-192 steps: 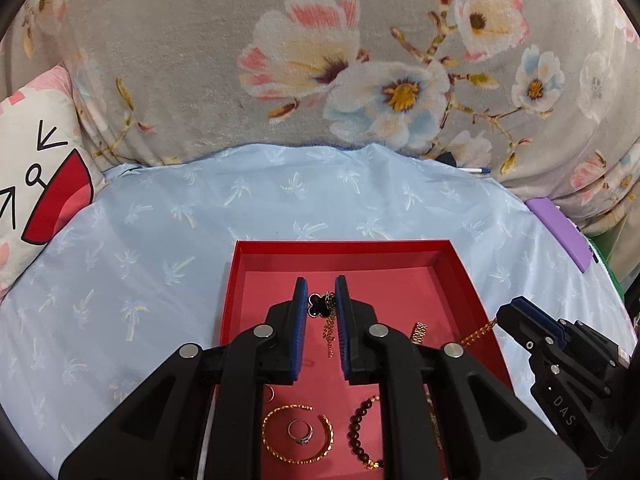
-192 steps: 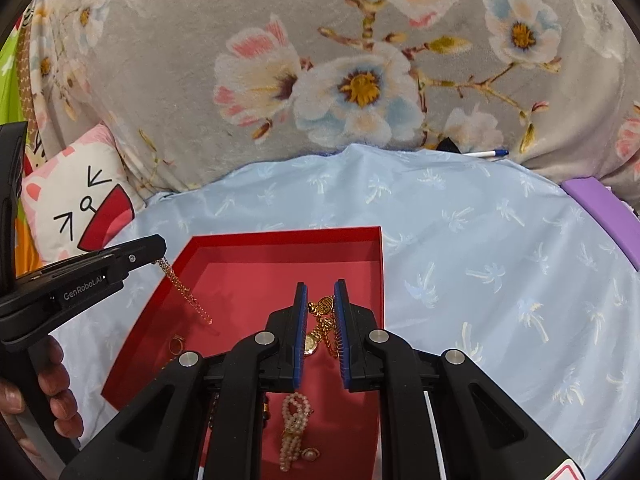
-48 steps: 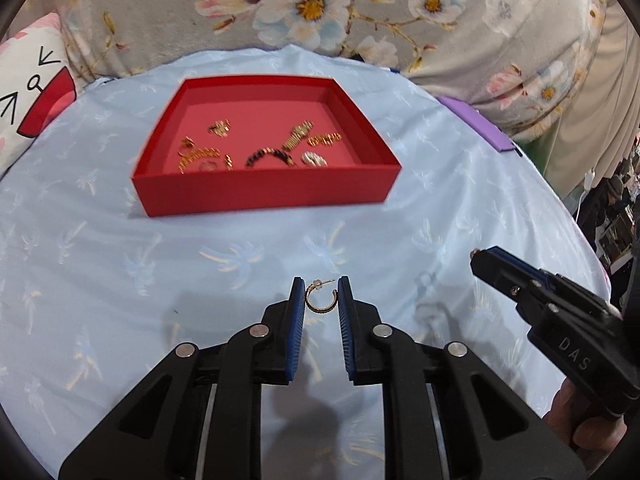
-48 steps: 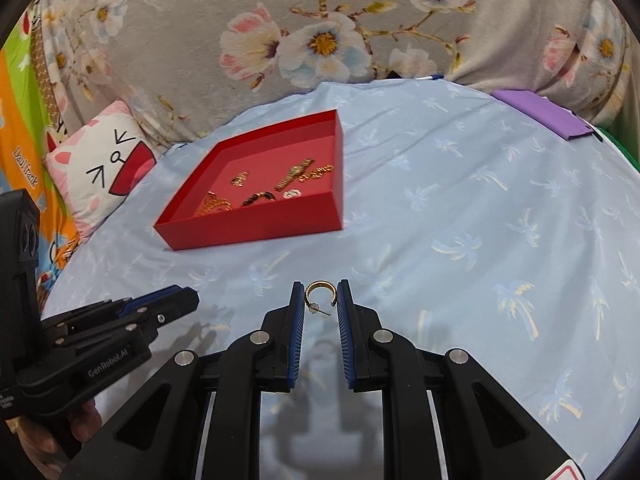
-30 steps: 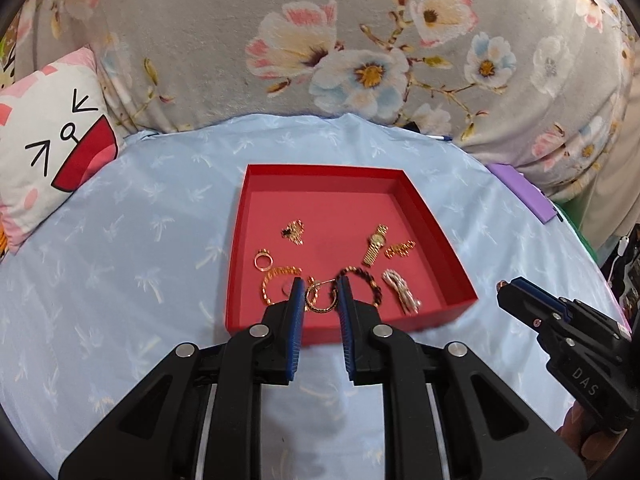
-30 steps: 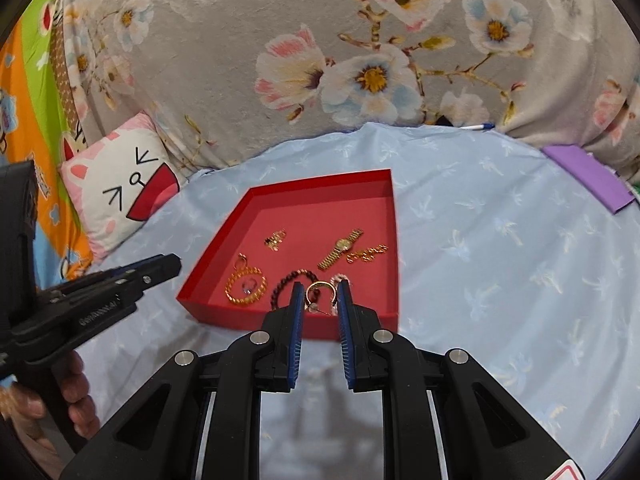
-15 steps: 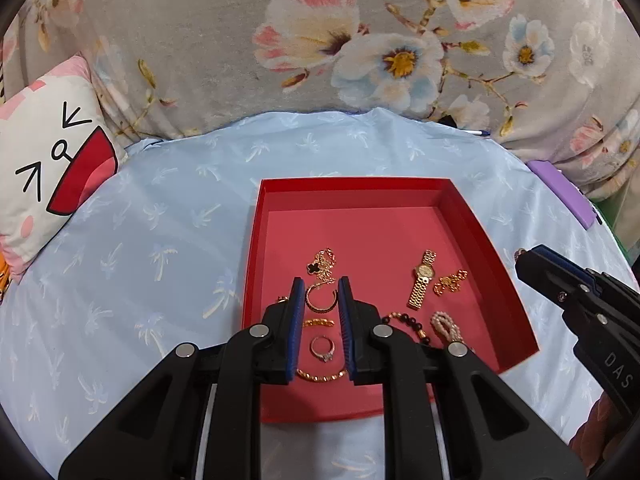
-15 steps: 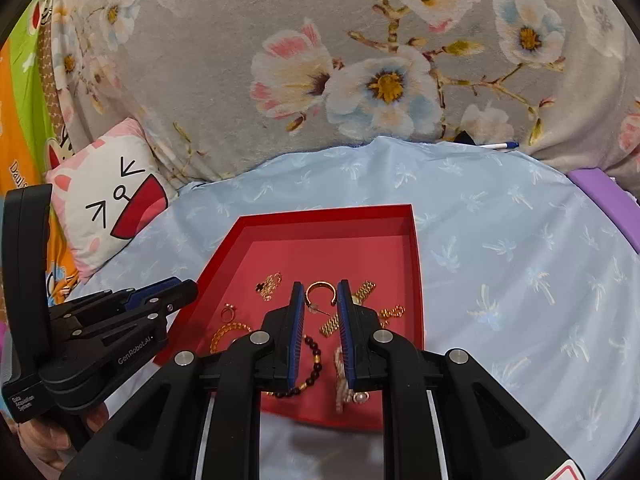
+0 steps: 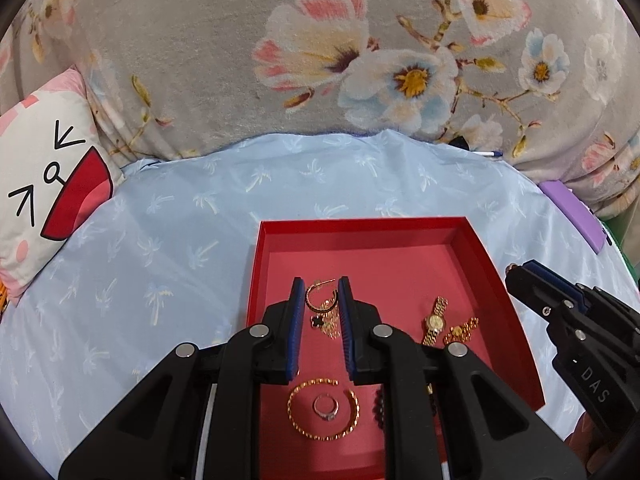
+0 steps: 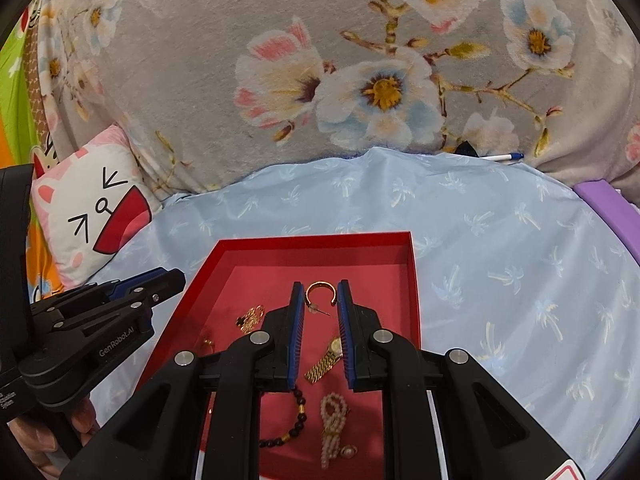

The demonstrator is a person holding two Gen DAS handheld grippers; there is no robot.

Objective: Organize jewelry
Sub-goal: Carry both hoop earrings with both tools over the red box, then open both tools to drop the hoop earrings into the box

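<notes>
A red tray lies on the light blue sheet and holds several gold pieces. My left gripper is shut on a gold hoop earring and hangs over the tray's left half, above a black clover necklace. My right gripper is shut on a second gold hoop earring over the tray's middle. Below lie a gold watch, a gold bangle around a ring, a dark bead bracelet and a pearl piece.
A grey floral blanket rises behind the sheet. A cat-face pillow lies at the far left, a purple case at the far right, and a pen by the blanket. A hand holds the left gripper.
Both grippers have moved forward over the sheet to above the red tray, each still holding its hoop earring. The tray now lies under the fingertips instead of ahead of them.
</notes>
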